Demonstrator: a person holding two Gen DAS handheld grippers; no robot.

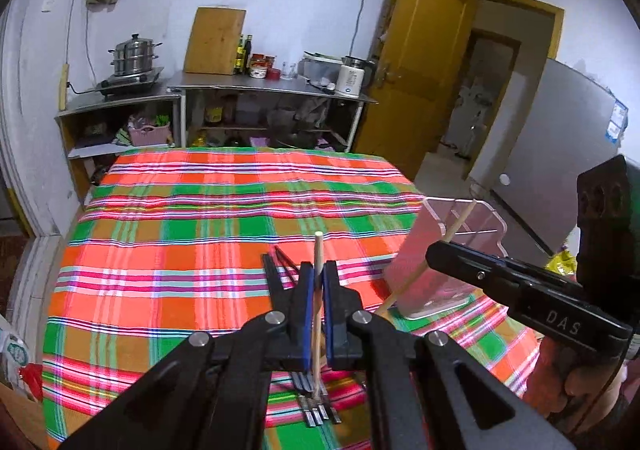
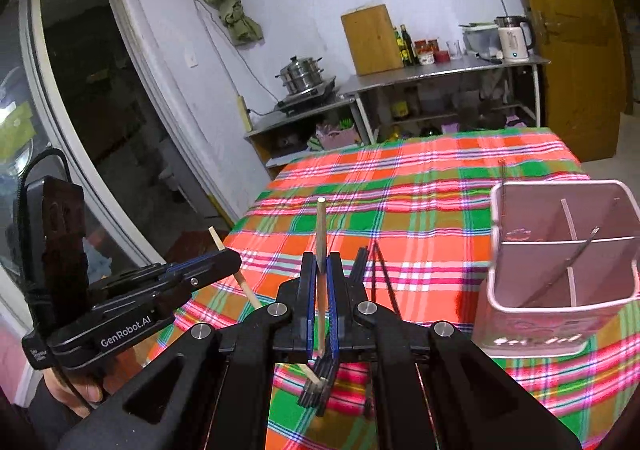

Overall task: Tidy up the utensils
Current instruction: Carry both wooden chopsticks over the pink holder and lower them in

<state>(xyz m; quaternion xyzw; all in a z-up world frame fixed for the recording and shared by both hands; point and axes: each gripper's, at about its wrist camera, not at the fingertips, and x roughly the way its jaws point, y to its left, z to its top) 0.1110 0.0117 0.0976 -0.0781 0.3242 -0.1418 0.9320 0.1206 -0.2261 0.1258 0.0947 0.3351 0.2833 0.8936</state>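
My left gripper (image 1: 319, 274) is shut on a pale wooden chopstick (image 1: 319, 250) that stands upright between its blue pads. My right gripper (image 2: 320, 266) is shut on a second wooden chopstick (image 2: 321, 226), also upright. Each gripper shows in the other's view: the right one (image 1: 434, 250) with its chopstick slanting down beside the holder, the left one (image 2: 236, 260) at the left. A clear compartmented utensil holder (image 2: 560, 306) stands on the plaid tablecloth (image 1: 200, 250), right of both grippers, with thin dark utensils inside. Dark chopsticks (image 2: 378, 274) and metal-ended utensils (image 1: 316, 412) lie on the cloth beneath the grippers.
The holder also shows in the left wrist view (image 1: 432, 262) near the table's right edge. Behind the table stand metal counters with a steamer pot (image 1: 134, 57), a cutting board (image 1: 214, 39), bottles and a kettle (image 1: 352, 77). An open wooden door (image 1: 420, 61) is at the right.
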